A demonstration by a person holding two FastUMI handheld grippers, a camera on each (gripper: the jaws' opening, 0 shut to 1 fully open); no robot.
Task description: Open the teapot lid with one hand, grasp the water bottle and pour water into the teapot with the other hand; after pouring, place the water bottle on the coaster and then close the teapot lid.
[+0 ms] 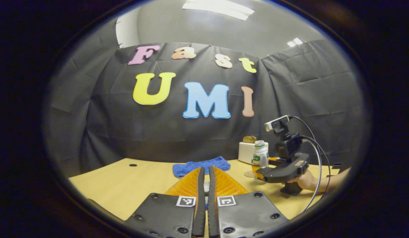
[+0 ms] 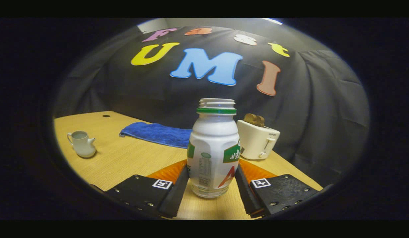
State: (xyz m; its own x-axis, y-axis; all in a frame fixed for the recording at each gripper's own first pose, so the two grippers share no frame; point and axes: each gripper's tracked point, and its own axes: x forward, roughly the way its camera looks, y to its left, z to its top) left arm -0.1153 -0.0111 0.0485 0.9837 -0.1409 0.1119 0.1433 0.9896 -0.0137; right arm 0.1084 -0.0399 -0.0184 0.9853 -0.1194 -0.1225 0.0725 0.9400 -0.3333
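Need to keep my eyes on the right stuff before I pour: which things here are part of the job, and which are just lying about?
Part of the job:
water bottle, uncapped, between the fingers of the right claw
teapot, top open, standing off to the left

Just lying about:
blue towel
toaster with toast in it

A staged recording booth: black cloth wall [image 2: 131, 96] behind a wooden table [image 2: 125, 158] with toaster [image 2: 257, 138], blue towel [image 2: 158, 134], office ceiling lights [image 1: 217, 8].
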